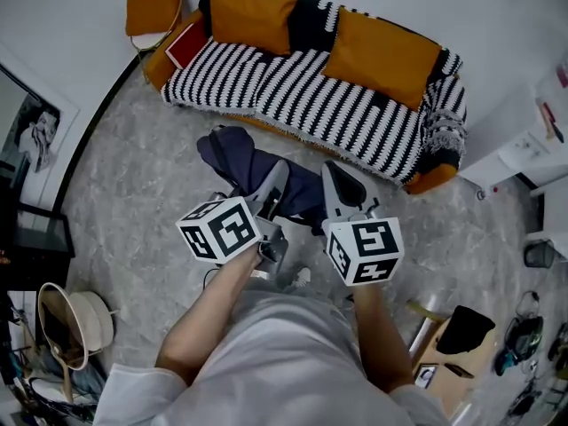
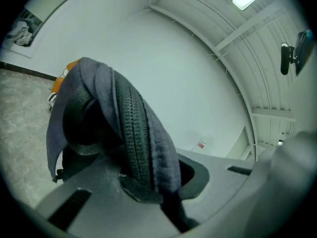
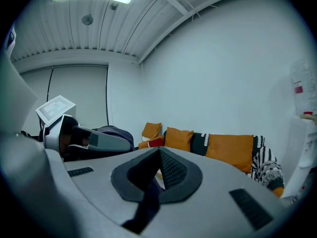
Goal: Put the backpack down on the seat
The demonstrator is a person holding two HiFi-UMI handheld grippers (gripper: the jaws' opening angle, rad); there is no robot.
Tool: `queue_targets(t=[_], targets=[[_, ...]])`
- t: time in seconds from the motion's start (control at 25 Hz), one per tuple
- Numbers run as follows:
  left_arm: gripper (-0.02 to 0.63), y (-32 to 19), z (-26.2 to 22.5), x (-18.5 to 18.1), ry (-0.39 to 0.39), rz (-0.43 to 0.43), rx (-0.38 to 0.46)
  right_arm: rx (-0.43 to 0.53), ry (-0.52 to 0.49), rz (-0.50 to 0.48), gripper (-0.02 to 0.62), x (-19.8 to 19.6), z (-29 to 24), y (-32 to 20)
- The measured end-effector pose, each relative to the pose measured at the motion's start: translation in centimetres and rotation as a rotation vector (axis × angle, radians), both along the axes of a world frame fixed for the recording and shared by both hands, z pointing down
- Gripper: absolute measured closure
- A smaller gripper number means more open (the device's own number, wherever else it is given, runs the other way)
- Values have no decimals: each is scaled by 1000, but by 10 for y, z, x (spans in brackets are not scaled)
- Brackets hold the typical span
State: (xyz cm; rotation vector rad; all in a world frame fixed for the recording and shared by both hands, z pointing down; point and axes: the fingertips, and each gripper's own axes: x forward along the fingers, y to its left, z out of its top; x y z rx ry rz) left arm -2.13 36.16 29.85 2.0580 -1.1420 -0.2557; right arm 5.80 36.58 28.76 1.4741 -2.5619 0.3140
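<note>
A dark blue backpack hangs above the grey floor between my two grippers, in front of the sofa. My left gripper is shut on its ribbed strap, which drapes over the jaws in the left gripper view. My right gripper is beside the bag's right edge. Its jaws are together, and a dark blue strip of the bag shows in the slit between them. The sofa seat has a black-and-white striped cover and orange cushions. In the right gripper view the backpack sits behind my left gripper.
A red flat item lies on the sofa's left end. A white cabinet stands at the right. A basket with a hat and a dark frame are at the left. A cardboard box is at the lower right.
</note>
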Motion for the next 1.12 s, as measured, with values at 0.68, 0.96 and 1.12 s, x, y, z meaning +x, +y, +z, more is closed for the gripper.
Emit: queue_targets(t=[0.68, 0.96, 1.12], targets=[[597, -102, 20, -17, 14, -24, -32, -40, 11, -17, 594, -14, 24, -101], [597, -176, 30, -54, 34, -10, -62, -64, 32, 1, 594, -52, 29, -175], [597, -216, 31, -79, 33, 14, -75, -76, 41, 18, 594, -80, 28, -216]])
